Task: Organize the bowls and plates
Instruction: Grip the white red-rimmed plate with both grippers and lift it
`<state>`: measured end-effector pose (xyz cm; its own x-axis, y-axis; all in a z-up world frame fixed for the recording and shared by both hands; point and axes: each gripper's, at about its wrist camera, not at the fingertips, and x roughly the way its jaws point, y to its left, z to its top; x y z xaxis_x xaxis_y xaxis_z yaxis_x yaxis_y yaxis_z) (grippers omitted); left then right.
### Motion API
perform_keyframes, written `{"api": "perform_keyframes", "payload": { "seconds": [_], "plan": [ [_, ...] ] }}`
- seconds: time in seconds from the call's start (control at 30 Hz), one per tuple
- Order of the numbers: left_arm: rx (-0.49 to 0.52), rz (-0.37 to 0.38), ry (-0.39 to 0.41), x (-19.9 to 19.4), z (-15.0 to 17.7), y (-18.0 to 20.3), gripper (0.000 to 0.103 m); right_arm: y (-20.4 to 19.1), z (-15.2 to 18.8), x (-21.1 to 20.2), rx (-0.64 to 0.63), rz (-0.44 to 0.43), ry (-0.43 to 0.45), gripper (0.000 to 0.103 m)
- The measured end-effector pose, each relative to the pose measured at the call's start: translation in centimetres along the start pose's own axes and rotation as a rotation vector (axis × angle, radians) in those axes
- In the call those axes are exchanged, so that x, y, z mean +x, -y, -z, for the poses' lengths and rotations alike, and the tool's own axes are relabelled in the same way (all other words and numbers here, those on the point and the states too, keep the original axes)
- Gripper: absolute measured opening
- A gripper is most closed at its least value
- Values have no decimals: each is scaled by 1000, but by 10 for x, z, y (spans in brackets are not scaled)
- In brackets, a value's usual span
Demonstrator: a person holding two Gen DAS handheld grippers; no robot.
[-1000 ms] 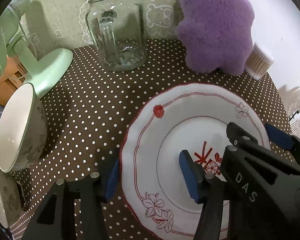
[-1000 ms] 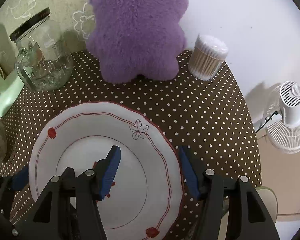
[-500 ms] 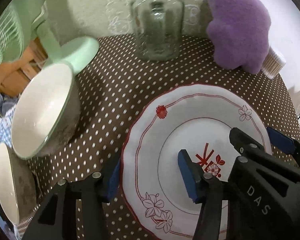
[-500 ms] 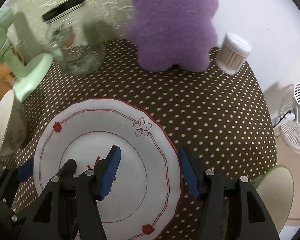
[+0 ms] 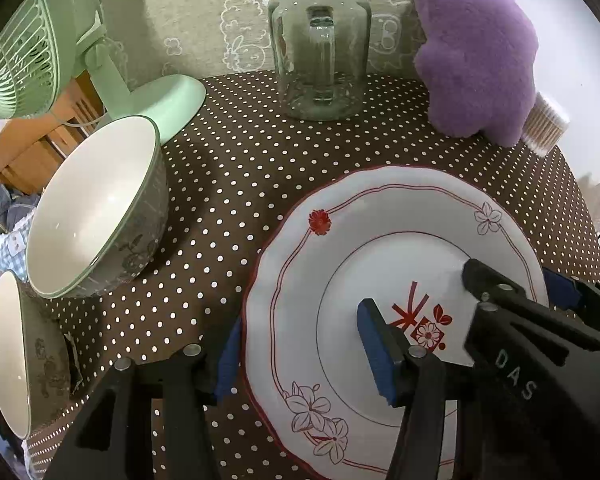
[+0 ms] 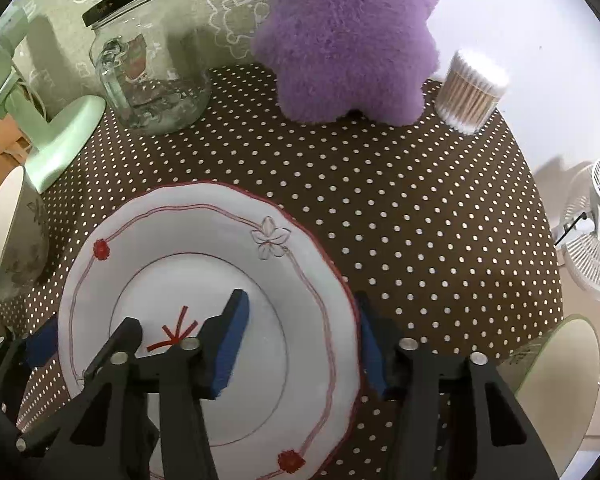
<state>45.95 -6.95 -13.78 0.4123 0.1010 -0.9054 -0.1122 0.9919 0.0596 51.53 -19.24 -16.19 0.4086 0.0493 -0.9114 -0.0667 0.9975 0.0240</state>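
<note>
tabletop (image 5: 260,184): dotted brown cloth | plate (image 5: 380,216): centre | jar (image 5: 320,40), plush (image 5: 476,52), fan (image 5: 156,96): behind plate | bowl (image 5: 96,208): left of plate

Both tools point steeply down, jaws apart; right tool (image 6: 300,340) has just been closing.

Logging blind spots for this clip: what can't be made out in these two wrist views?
- Lower bowl, left wrist view: cut off by the frame's left edge.
- Plate, left wrist view: near rim partly behind the left gripper.
- Jar, right wrist view: contents unclear through the glass.
- Pale green dish, right wrist view: cut by the lower right edge; kind unclear.
</note>
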Motion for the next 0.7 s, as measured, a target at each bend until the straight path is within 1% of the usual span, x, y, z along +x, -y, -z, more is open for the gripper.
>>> {"api": "perform_keyframes", "payload": {
  "seconds": [0.2,0.23,0.27,0.33,0.4,0.7],
  "plan": [
    [-1,-11,-4,-6,9,-5,55,0,6,-4,-8,-4,-8,47],
    [-2,-14,-6,-7,10,-7,53,0,9,-6,-7,-8,-9,46],
    [-7,-20,-9,-8,11,-10,48,-1,13,-8,-7,-10,-11,46],
    [-14,-32,-9,-10,14,-14,47,-5,20,-11,-15,-8,-11,45],
    [-1,-41,-10,-14,21,-15,47,-11,31,-14,-15,-7,-17,45],
    [1,-1,-34,-26,46,-29,47,-24,63,-35,1,19,-34,43]
  ]
}}
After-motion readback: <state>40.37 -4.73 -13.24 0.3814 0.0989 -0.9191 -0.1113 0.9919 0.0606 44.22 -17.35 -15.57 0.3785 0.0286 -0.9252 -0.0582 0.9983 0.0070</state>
